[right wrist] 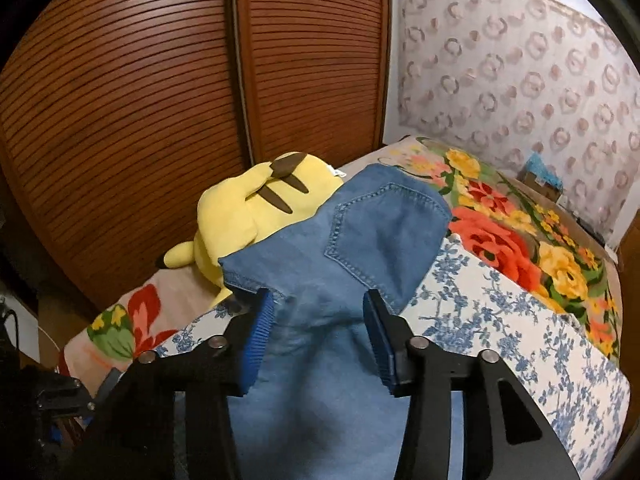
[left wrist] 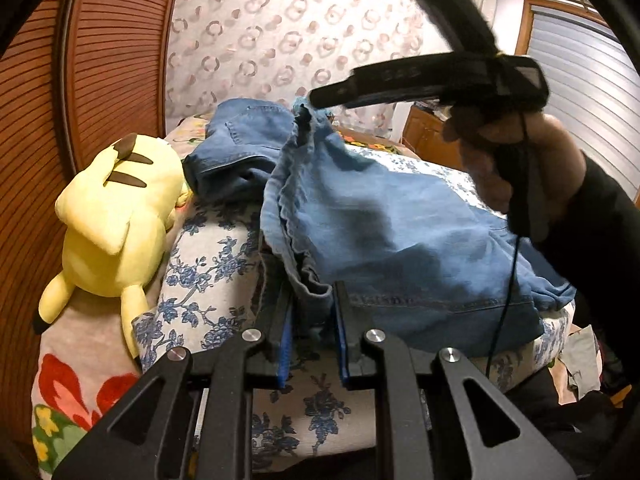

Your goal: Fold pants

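Observation:
Blue denim pants (left wrist: 400,240) lie bunched on the bed. In the left wrist view my left gripper (left wrist: 312,300) is at the near edge of the pants, its jaws partly closed around a bunched hem fold (left wrist: 310,280). The right gripper (left wrist: 308,120), held by a hand, is lifted above the bed and is shut on the pants' far edge, raising it. In the right wrist view the right gripper (right wrist: 320,300) shows jaws a hand-width apart with denim (right wrist: 320,360) running between them; a back pocket (right wrist: 380,232) lies ahead.
A yellow plush toy (left wrist: 116,216) lies left of the pants, also in the right wrist view (right wrist: 256,212). The bed has a blue floral sheet (left wrist: 208,272) and a bright flowered blanket (right wrist: 520,240). Brown slatted doors (right wrist: 160,120) stand behind. A black cable (left wrist: 508,288) hangs from the right hand.

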A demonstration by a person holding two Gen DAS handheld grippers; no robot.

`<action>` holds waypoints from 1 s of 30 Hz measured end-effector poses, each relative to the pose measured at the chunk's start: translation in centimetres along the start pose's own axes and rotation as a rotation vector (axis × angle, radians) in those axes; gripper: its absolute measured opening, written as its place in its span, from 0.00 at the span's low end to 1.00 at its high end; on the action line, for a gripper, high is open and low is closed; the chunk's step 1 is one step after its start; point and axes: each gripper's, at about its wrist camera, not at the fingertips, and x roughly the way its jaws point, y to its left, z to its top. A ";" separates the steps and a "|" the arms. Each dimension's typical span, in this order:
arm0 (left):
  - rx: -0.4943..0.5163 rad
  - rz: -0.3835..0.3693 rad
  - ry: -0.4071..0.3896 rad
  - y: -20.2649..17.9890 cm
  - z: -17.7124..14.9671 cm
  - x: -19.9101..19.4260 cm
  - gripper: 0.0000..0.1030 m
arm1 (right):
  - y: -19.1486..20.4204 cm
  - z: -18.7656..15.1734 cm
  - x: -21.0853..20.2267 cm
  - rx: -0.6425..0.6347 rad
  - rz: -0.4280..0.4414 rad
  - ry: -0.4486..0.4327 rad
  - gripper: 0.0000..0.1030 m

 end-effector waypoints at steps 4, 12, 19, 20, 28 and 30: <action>-0.003 0.014 0.013 0.1 0.0 0.3 0.18 | -1.4 -0.7 -2.2 0.015 -0.022 -0.025 0.49; -0.019 0.018 0.013 0.5 0.3 0.8 0.63 | -7.4 -5.1 -6.9 0.116 -0.127 -0.006 0.49; -0.019 0.029 0.024 0.2 0.4 1.6 0.67 | -11.4 -9.3 -7.4 0.243 -0.167 0.072 0.49; -0.017 0.032 0.026 0.1 0.3 1.7 0.67 | -11.8 -9.7 -7.1 0.256 -0.168 0.085 0.49; -0.012 0.043 0.044 0.1 0.2 2.3 0.67 | -14.2 -10.8 -3.5 0.366 -0.143 0.171 0.48; -0.014 0.045 0.046 0.1 0.2 2.4 0.67 | -14.6 -10.9 -2.4 0.402 -0.119 0.196 0.47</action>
